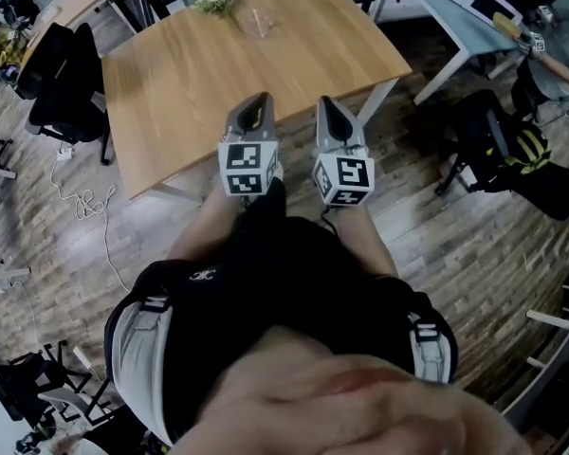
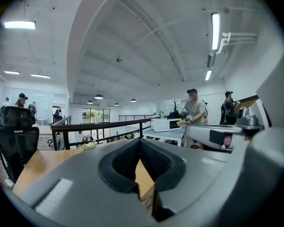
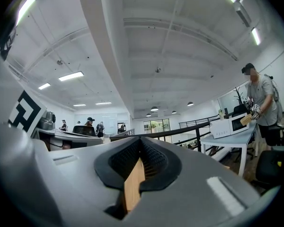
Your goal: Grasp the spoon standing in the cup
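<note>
Left gripper [image 1: 254,102] and right gripper [image 1: 330,105] both closed, empty, held near body over near table [image 1: 171,93] edge. Clear cup [image 1: 257,23] at far edge, spoon not discernible. Risk: long reach, shut jaws knock cup over

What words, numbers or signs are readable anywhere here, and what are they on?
No readable words or numbers anywhere.
On the left tool, marker cube: black-and-white square patterns, not lettering.
On the right tool, marker cube: the same kind of pattern.
On the person's black top, white emblem: too small to read.
</note>
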`<state>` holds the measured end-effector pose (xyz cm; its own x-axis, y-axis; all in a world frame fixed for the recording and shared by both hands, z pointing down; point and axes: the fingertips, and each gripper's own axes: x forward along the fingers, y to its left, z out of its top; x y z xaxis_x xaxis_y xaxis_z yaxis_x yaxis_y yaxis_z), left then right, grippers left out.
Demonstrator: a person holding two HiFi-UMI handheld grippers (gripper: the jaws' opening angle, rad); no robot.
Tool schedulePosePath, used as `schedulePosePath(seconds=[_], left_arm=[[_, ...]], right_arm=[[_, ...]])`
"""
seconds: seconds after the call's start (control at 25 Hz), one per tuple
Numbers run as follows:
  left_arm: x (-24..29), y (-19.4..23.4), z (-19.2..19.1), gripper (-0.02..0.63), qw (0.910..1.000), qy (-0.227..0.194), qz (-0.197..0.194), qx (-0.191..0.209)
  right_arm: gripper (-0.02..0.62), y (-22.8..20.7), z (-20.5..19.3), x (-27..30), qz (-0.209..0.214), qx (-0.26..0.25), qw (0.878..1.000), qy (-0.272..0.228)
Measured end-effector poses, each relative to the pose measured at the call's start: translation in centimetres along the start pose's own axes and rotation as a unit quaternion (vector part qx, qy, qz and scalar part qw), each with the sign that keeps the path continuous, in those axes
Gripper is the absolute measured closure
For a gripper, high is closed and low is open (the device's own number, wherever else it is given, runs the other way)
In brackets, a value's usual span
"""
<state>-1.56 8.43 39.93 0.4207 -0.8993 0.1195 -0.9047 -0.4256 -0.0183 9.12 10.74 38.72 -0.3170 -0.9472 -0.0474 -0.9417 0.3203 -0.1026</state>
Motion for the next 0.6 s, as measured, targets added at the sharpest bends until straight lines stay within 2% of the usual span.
schedulePosePath(seconds=[0.16,0.6], left_arm=[[1.9,-0.3,-0.3,0.595,1.0,0.002,-0.009,0.001],[10.7,1.4,-0.1,0.595,0.9997,-0.004,-0.024,-0.004]], right_arm=[[0.596,-1.1,-0.1,0.9,-0.007,-0.003,1.0,-0.001],[0.596,-5.8,-0.7,8.3,-0.019,-0.011,1.0,0.002]])
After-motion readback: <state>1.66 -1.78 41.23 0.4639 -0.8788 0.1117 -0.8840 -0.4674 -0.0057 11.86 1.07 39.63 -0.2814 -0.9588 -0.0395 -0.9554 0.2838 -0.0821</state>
